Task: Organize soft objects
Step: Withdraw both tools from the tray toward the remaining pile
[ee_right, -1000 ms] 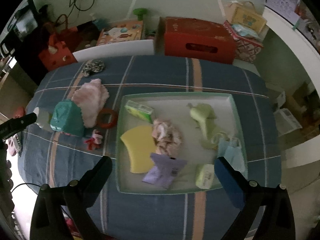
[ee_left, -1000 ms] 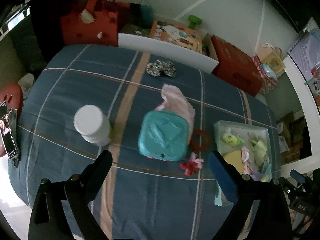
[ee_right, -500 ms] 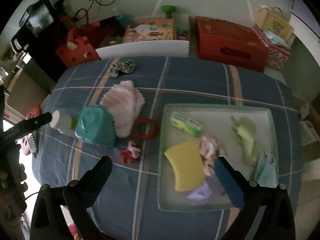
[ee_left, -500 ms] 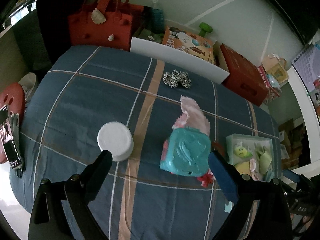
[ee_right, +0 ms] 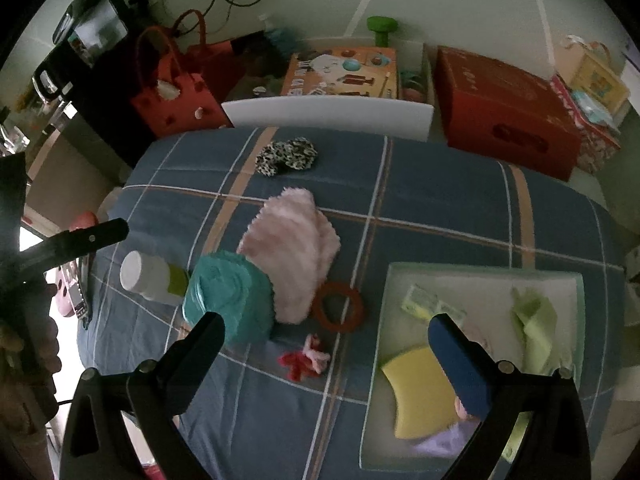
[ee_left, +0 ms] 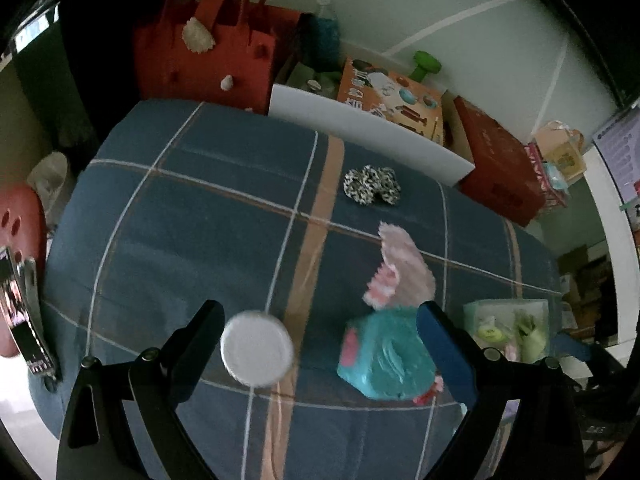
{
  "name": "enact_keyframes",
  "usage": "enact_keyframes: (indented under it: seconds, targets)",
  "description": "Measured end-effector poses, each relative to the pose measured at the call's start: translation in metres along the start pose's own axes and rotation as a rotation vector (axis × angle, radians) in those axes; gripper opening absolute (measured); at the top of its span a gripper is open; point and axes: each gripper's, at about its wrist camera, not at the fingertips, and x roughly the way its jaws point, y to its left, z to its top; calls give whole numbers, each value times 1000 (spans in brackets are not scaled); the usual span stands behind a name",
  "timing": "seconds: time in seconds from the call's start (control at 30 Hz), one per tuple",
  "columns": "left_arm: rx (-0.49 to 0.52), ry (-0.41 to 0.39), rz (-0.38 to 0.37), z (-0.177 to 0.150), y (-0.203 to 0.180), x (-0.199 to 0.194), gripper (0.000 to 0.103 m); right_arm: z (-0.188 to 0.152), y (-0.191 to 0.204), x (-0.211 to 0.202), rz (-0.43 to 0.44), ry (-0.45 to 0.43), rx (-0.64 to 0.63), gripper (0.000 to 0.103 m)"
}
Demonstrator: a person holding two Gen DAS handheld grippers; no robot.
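- The pink fluffy cloth (ee_right: 292, 252) lies on the plaid blanket (ee_right: 440, 184), leaning on the teal soft cube (ee_right: 230, 300), just left of the tray (ee_right: 480, 276). It looks light and floppy, so I'd pinch a bunched edge.
- The scrunchie (ee_right: 286, 156) sits well apart, near the far edge.
- Left gripper (ee_left: 320, 320) and right gripper (ee_right: 326, 328) both gape wide, carrying nothing.
- Versus a second ago: the left view has swung left, the white-capped bottle (ee_left: 256, 348) now between its fingers; the right has slid off the tray toward the cloth.

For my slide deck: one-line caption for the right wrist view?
Open right gripper above plaid table, tray of soft items at right.
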Motion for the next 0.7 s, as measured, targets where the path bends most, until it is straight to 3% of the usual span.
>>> enact_keyframes:
  seconds: [0.23,0.5,0.7]
  targets:
    - [12,29,-2,18,-1,23,97,24,10,23,19,11,-45,98]
    - [8,65,-6,4,-8,38,97,14,10,64,49,85,-46,88]
    - [-13,-15,-25,-28,-11,17,97,-8,11,96,60,146,-58,85]
